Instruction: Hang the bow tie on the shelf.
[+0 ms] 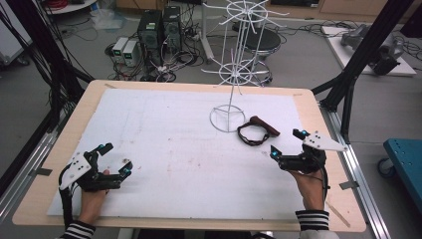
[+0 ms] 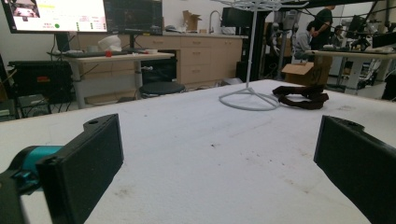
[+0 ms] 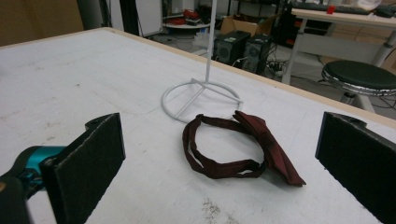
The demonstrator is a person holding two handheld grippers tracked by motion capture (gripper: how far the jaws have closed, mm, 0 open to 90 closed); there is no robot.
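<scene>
A dark red fabric band [image 1: 256, 132] with a folded bow end lies on the white mat, right of centre, touching nothing else. Just behind it stands a white wire rack [image 1: 234, 69] on a ring base [image 1: 227, 118]. My right gripper [image 1: 289, 144] hovers a little right of and nearer than the band, jaws wide apart and empty; in its own view the band [image 3: 233, 147] lies flat between the jaws, with the ring base [image 3: 201, 100] beyond. My left gripper [image 1: 116, 159] rests at the near left, open and empty, and its view has the band [image 2: 301, 96] far off.
The white mat [image 1: 164, 149] covers most of the wooden table [image 1: 318, 119]. Black frame posts [image 1: 358, 55] flank the table. Computers, cables and a stool [image 1: 261, 40] sit on the floor beyond the far edge. A blue cart [image 1: 405, 159] stands at the right.
</scene>
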